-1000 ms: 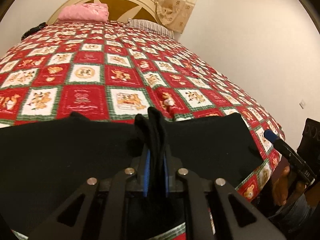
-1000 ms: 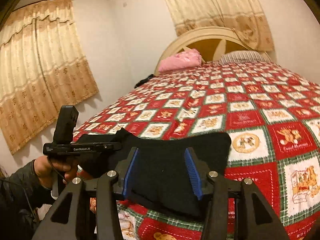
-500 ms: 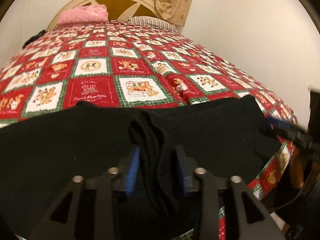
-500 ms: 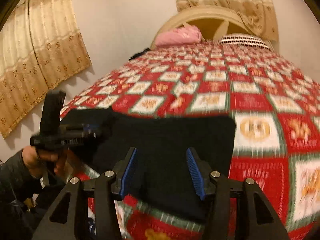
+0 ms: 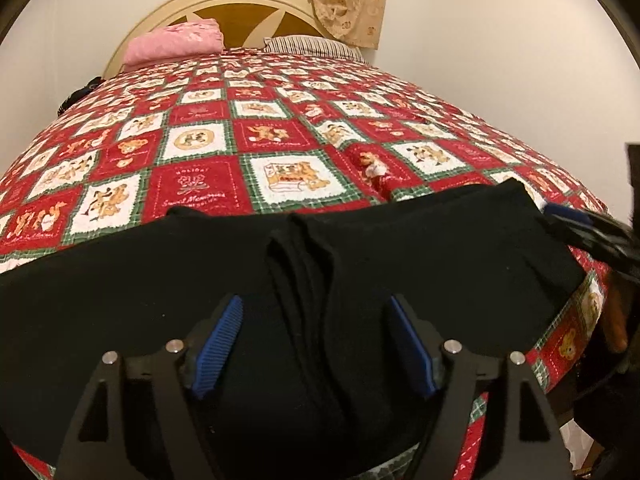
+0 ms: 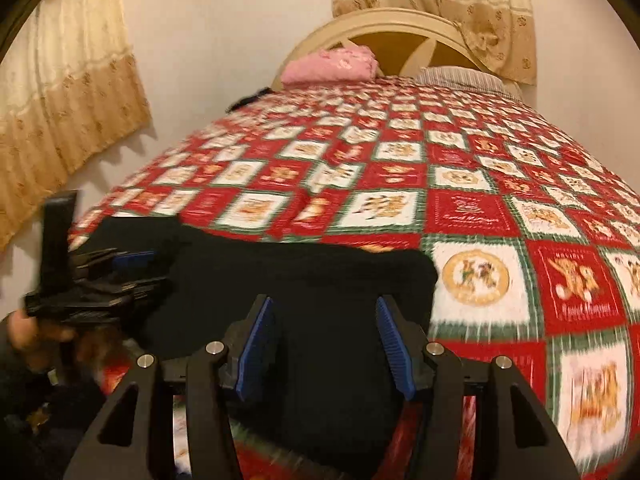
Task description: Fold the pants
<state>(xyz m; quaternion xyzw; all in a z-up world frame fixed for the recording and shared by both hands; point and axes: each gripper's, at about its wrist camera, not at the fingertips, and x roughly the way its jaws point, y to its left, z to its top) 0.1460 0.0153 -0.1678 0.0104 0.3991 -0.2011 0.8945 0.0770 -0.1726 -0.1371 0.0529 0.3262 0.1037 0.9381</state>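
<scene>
**Left jaws let go of the pinched fold**

Since the earlier frame the left hand-held gripper [image 5: 316, 344] has just been opening; the ridge of black pants [image 5: 400, 248] now stands loose between its spread jaws. The right hand-held gripper [image 6: 324, 344] hangs open over the cloth. The pants lie across the bed's [image 5: 192, 184] near edge: soft, light, limp, best pinched at corners or hems.

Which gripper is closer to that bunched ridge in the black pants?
Left. The left gripper straddles the ridge, jaws just opened; the right gripper is over flat pants.

Left tool [image 5: 316, 344], black angular arms, ribbed blue pads [image 5: 218, 346], silver screws, dark sleeve [image 6: 24, 408]
</scene>
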